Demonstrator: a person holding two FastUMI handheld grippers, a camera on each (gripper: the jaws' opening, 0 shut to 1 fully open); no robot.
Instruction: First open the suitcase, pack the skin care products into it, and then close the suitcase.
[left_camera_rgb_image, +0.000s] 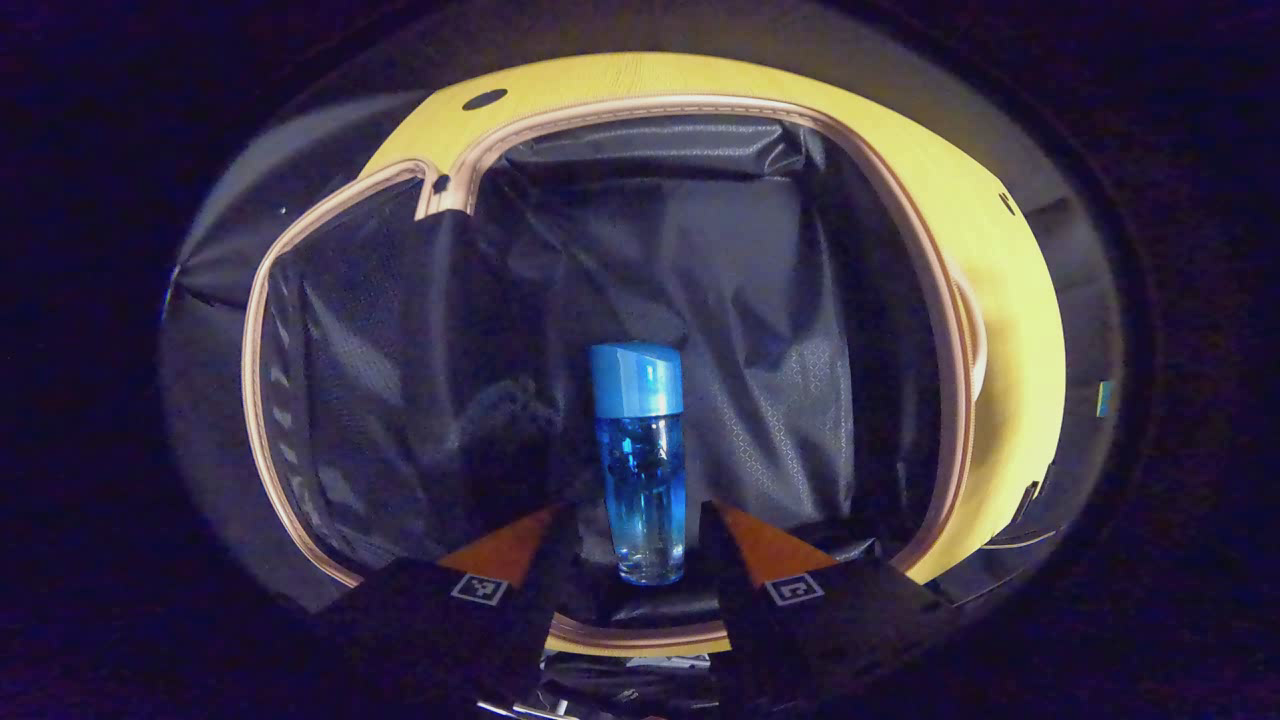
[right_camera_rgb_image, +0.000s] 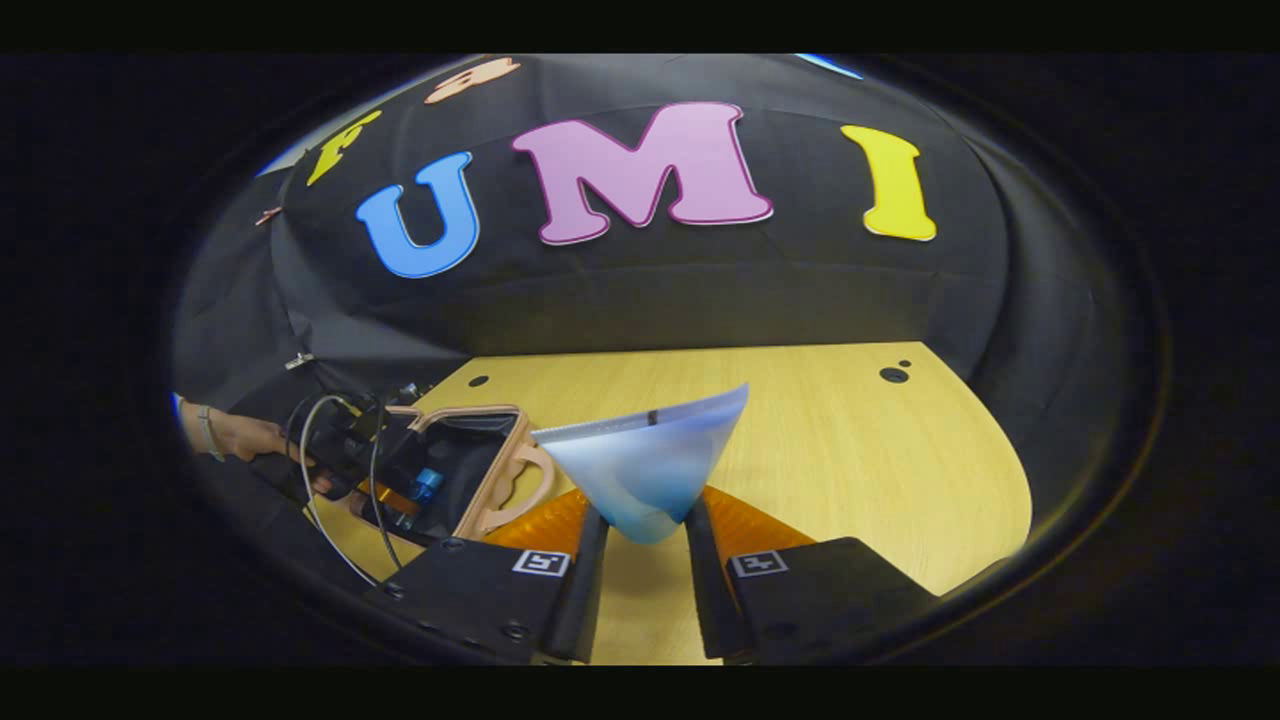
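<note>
Left gripper view: the left gripper hangs over the open suitcase, its yellow shell and tan zipper rim curving round the frame, the dark wrinkled lining at centre; between its fingers, lower centre, sits a blue bottle with a blue cap pointing up the frame; the jaws are spread, the fingers just beside the bottle, and whether they touch it I cannot tell. Right gripper view: the right gripper at bottom centre has its jaws pinching the narrow end of a pale blue tube, the flat crimped end fanning toward the upper right; wooden table beneath; at lower left, the suitcase lies open with its tan handle toward the camera, the blue bottle over it, and a hand at the left edge holds the left gripper there, cables looping off it.
</note>
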